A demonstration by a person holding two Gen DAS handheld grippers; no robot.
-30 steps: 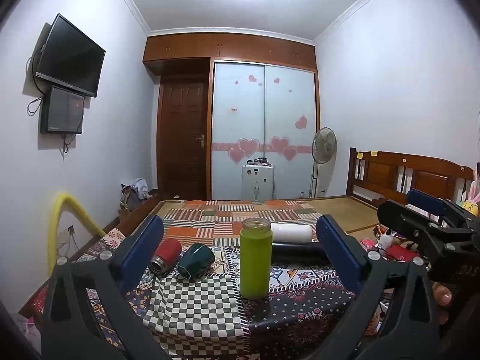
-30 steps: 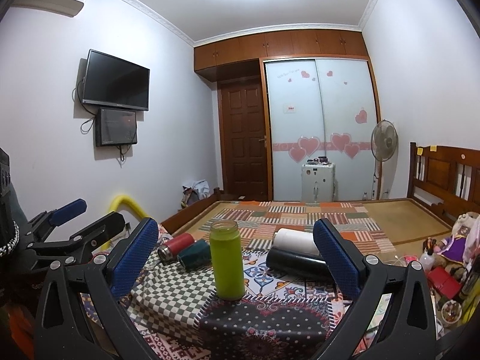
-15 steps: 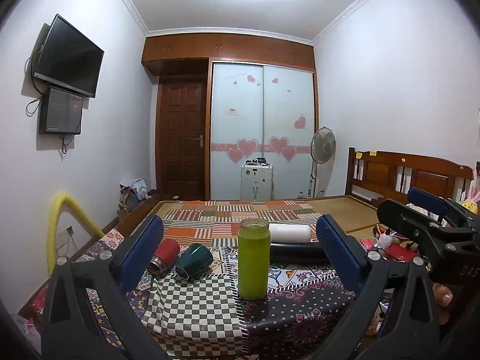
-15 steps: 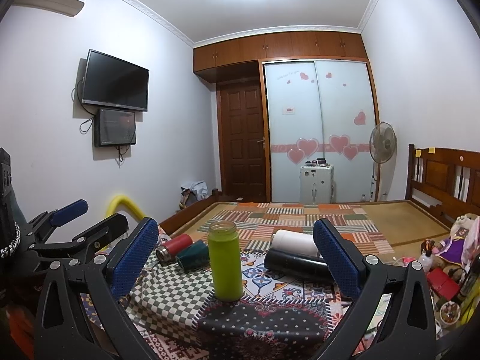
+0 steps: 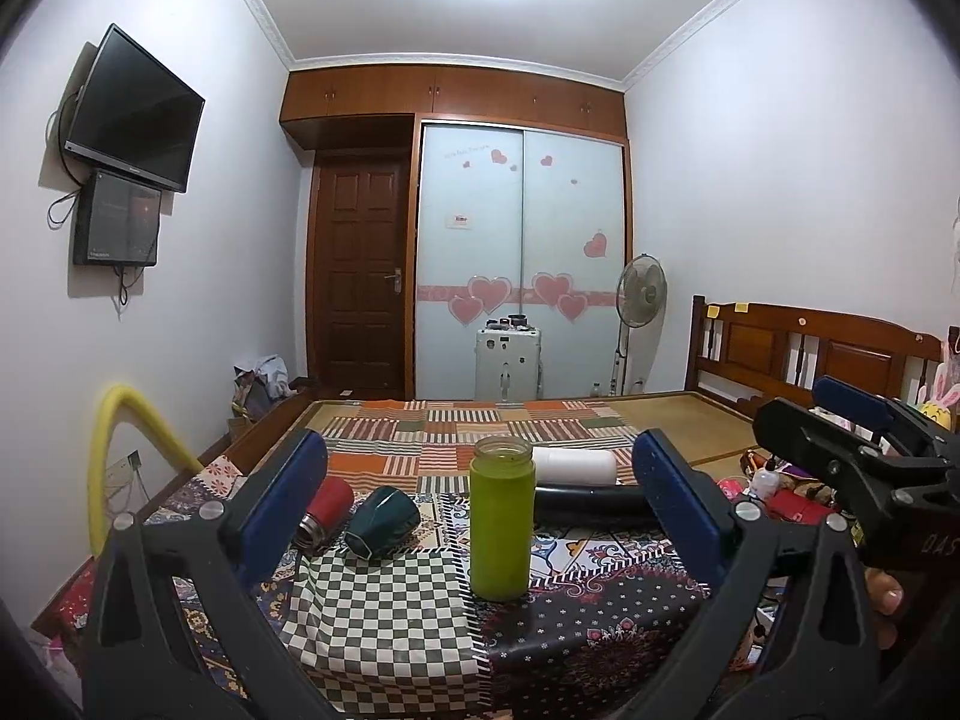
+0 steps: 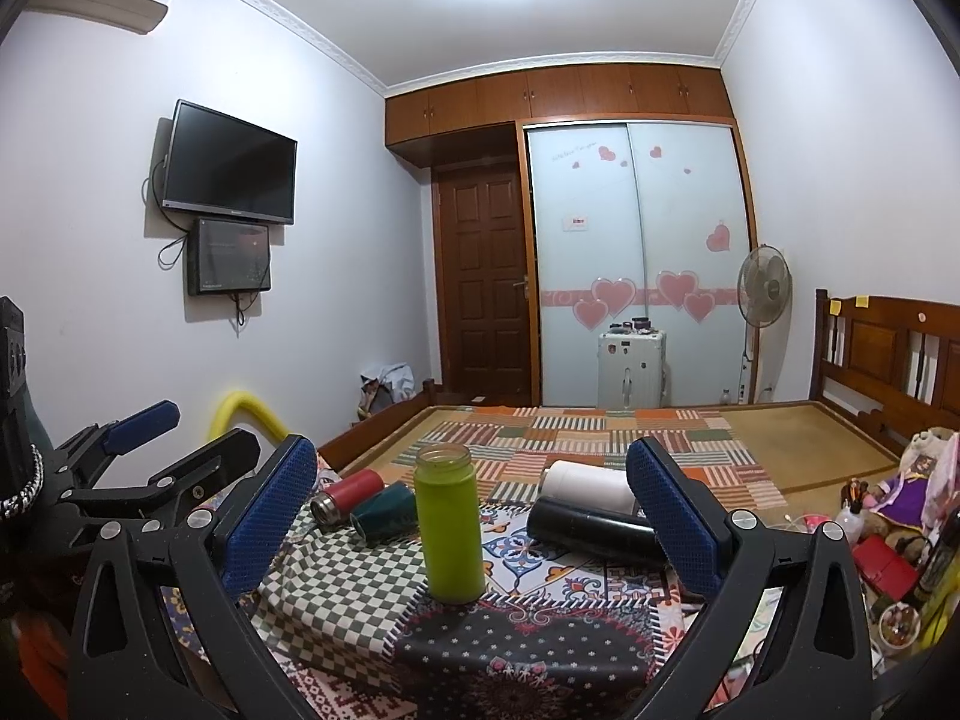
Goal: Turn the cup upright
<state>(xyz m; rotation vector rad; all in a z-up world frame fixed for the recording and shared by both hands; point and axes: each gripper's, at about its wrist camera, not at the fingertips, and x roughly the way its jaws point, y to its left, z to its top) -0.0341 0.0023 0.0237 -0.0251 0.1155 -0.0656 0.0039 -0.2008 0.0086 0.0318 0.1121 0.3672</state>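
A green cup [image 5: 501,522] stands upright on the patterned table cloth [image 5: 384,618]; it also shows in the right wrist view [image 6: 450,525]. A red flask [image 5: 324,507], a dark teal cup [image 5: 384,519], a black flask [image 5: 591,504] and a white cup [image 5: 576,467] lie on their sides behind it. My left gripper [image 5: 480,510] is open and empty, short of the green cup. My right gripper [image 6: 474,516] is open and empty, also short of it, and shows at the right of the left wrist view [image 5: 840,420].
The table stands against a bed with a patchwork cover [image 5: 480,426] and a wooden headboard [image 5: 810,342]. Toys and small items [image 6: 888,510] crowd the right side. A yellow tube [image 5: 120,438] curves at the left. A fan [image 5: 642,294] stands far back.
Both grippers have drifted slightly; the green cup sits a little further left in the right wrist view. Nothing on the table has moved.
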